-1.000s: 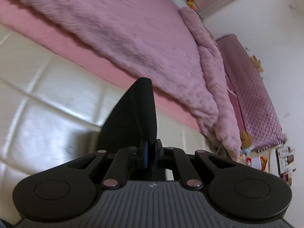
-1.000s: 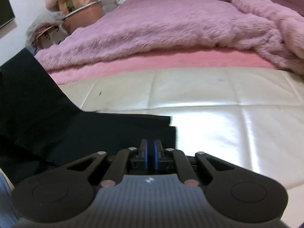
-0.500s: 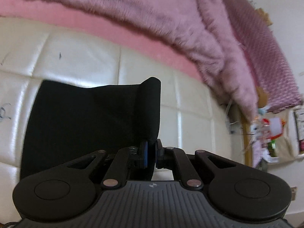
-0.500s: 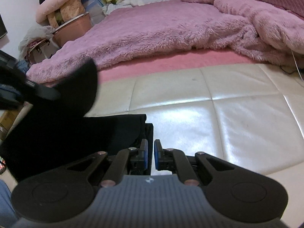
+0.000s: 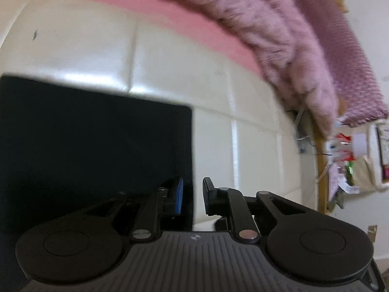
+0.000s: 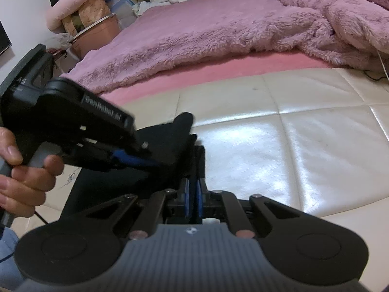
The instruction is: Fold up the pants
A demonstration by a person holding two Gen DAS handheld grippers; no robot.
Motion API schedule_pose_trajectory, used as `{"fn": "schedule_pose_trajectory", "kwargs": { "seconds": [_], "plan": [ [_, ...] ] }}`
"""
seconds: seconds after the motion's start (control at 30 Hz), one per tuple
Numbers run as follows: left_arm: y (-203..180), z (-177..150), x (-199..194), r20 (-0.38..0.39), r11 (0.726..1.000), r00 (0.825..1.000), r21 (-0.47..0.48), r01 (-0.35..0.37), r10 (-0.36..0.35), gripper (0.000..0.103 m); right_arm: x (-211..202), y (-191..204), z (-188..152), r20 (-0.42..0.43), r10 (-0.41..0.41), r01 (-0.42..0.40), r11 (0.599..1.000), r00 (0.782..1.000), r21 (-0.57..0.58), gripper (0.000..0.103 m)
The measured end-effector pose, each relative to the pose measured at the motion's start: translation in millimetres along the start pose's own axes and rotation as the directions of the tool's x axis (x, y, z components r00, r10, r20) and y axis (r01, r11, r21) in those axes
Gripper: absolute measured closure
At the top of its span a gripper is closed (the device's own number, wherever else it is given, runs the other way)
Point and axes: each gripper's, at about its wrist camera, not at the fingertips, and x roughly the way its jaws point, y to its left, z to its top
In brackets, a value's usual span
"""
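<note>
The black pants (image 5: 97, 141) lie folded flat on the cream quilted leather surface (image 5: 255, 126), filling the left of the left wrist view. My left gripper (image 5: 193, 187) sits at their right edge. Its jaws are opening, and the cloth's edge runs down between them with no pad pressing on it. In the right wrist view a hand (image 6: 22, 177) holds that left gripper (image 6: 155, 163), and a flap of the pants (image 6: 182, 126) stands up at its tips. My right gripper (image 6: 193, 187) is shut on the near edge of the pants.
A fluffy pink blanket (image 6: 218, 31) and pink sheet (image 6: 218, 70) cover the bed beyond the leather surface. Baskets and a pink pillow (image 6: 80, 7) stand at the back left. Cables and clutter (image 5: 345, 150) hang past the surface's right end.
My left gripper swung down and across with the raised pants end, laid it flat over the lower layer, and its jaws have parted. The right gripper stayed shut in place.
</note>
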Motion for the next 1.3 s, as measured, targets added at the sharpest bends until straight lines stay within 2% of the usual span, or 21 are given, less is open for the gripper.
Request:
{"fn": "schedule_pose_trajectory", "kwargs": {
  "seconds": [0.1, 0.17, 0.2, 0.23, 0.37, 0.53, 0.57, 0.6, 0.63, 0.7, 0.9, 0.97, 1.03, 1.13, 1.3],
  "plan": [
    [-3.5, -2.2, -20.8, 0.021, 0.998, 1.0, 0.06, -0.007, 0.006, 0.078, -1.0, 2.3, -0.7, -0.002, 0.014, -0.014, 1.0, 1.0, 0.012, 0.099],
    [-1.0, -4.7, -37.9, 0.048, 0.994, 0.999, 0.104, -0.028, 0.024, 0.076, -0.9, 3.0, -1.0, -0.006, 0.023, -0.023, 0.999, 1.0, 0.025, 0.093],
    [1.8, -6.8, -47.8, 0.067, 0.99, 0.997, 0.129, -0.05, 0.042, 0.075, -1.0, 2.8, -1.5, -0.009, 0.027, -0.027, 0.999, 1.0, 0.038, 0.081],
    [5.5, -9.5, -57.0, 0.087, 0.985, 0.994, 0.158, -0.072, 0.059, 0.074, -1.8, 2.5, -2.7, -0.009, 0.038, -0.037, 0.998, 0.999, 0.051, 0.076],
    [33.1, -20.9, -83.2, 0.15, 0.97, 0.981, 0.19, -0.153, 0.125, 0.073, -0.8, 0.0, -9.6, -0.025, 0.081, -0.078, 0.991, 0.996, 0.111, 0.076],
    [84.8, -37.4, -105.5, 0.18, 0.976, 0.968, 0.095, -0.193, 0.174, 0.073, 17.2, -7.0, -20.3, -0.072, 0.142, -0.123, 0.967, 0.987, 0.221, 0.078],
    [94.1, -39.8, -109.3, 0.182, 0.978, 0.967, 0.076, -0.196, 0.18, 0.073, 19.6, -6.2, -22.1, -0.081, 0.145, -0.123, 0.965, 0.986, 0.231, 0.083],
    [101.8, -41.7, -112.4, 0.185, 0.978, 0.965, 0.063, -0.2, 0.185, 0.073, 21.4, -4.7, -23.2, -0.092, 0.141, -0.115, 0.965, 0.986, 0.237, 0.095],
    [108.6, -43.9, -115.4, 0.188, 0.978, 0.964, 0.054, -0.204, 0.19, 0.073, 21.5, -3.1, -22.8, -0.094, 0.14, -0.114, 0.964, 0.986, 0.242, 0.098],
    [117.4, -46.8, -119.5, 0.194, 0.978, 0.962, 0.041, -0.205, 0.194, 0.073, 16.7, 3.6, -16.9, -0.081, 0.139, -0.118, 0.967, 0.987, 0.226, 0.1],
    [120.4, -49.9, -123.0, 0.215, 0.978, 0.959, 0.051, -0.202, 0.187, 0.073, -20.9, 52.1, 26.4, 0.002, 0.172, -0.172, 0.984, 0.985, 0.054, 0.101],
    [118.0, -51.0, -120.5, 0.218, 0.977, 0.958, 0.068, -0.204, 0.185, 0.073, -24.5, 55.5, 29.9, -0.008, 0.146, -0.146, 0.989, 0.989, 0.01, 0.101],
    [116.5, -53.4, -117.2, 0.216, 0.971, 0.956, 0.088, -0.22, 0.197, 0.073, -10.6, 45.5, 23.7, -0.054, 0.069, -0.069, 0.998, 0.996, 0.012, 0.101],
    [116.1, -55.9, -109.4, 0.207, 0.967, 0.957, 0.11, -0.23, 0.204, 0.074, 10.6, 34.3, 7.3, -0.103, -0.016, 0.016, 1.0, 0.995, 0.0, 0.101],
    [117.0, -59.6, -95.4, 0.197, 0.957, 0.954, 0.137, -0.256, 0.227, 0.077, 31.4, 27.3, -13.5, -0.129, -0.081, 0.08, 0.997, 0.988, -0.014, 0.101]
  ]
}}
